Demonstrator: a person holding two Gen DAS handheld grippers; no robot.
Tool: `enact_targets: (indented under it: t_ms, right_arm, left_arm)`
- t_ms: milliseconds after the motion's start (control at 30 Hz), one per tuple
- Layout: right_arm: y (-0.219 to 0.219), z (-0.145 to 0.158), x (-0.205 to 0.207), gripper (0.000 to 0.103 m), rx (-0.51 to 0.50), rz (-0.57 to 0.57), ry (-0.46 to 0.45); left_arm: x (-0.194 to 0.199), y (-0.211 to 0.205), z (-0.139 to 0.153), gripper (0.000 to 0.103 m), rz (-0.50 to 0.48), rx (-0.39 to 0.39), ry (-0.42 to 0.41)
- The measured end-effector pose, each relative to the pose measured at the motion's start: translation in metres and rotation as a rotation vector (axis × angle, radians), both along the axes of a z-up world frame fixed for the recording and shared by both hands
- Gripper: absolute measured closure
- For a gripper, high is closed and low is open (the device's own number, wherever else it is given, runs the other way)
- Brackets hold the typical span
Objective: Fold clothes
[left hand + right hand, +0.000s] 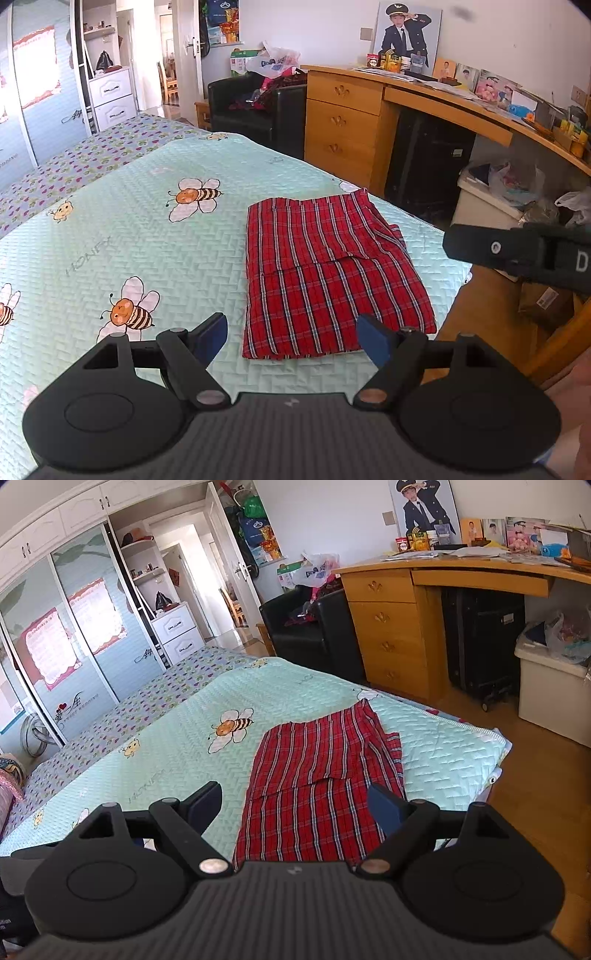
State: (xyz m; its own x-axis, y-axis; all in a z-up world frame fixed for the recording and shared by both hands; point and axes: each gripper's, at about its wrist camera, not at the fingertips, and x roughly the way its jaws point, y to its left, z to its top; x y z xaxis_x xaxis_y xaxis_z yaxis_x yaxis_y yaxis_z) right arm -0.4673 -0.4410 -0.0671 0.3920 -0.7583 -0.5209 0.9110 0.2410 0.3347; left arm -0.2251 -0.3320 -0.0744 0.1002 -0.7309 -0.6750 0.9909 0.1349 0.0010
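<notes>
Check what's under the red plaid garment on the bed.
The plaid garment lies folded flat on the mint bee-print bedspread, which shows around its left, near and far edges. A folded layer's edge crosses its middle. Anything between the layers or beneath is covered.

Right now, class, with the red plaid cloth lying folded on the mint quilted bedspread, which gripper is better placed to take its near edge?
Probably the right gripper: its open jaws straddle the red plaid cloth. The left gripper, also open, points at the cloth's near left corner, partly over the mint quilted bedspread.
</notes>
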Motion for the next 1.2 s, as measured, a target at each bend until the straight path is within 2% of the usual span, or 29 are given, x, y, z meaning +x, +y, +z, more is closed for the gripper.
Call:
enact_targets:
  t_ms: [267,600,700,933,1033,1200]
  right_arm:
    - [-0.003,-0.004,0.004,0.017,-0.003,-0.002,0.024]
    - [0.005,-0.015,0.006,0.017,0.024,-0.014,0.058]
    - [0.010,-0.015,0.011,0.017,0.021,-0.008,0.082]
    - [0.014,0.020,0.035,0.017,-0.083,-0.018,0.220]
    - [0.015,0.030,0.040,0.017,-0.099,-0.019,0.242]
    - [0.016,0.030,0.046,0.017,-0.094,-0.011,0.276]
  left_arm:
    - [0.004,-0.003,-0.002,0.023,0.007,0.001,0.008]
    - [0.013,0.011,-0.013,0.023,0.014,0.019,0.034]
    - [0.018,0.011,-0.005,0.023,0.021,0.012,0.034]
    - [0.028,0.009,0.038,0.023,0.057,-0.076,-0.007]
    - [0.026,0.010,0.041,0.023,0.065,-0.088,-0.022]
    - [0.020,0.009,0.030,0.023,0.068,-0.063,-0.035]
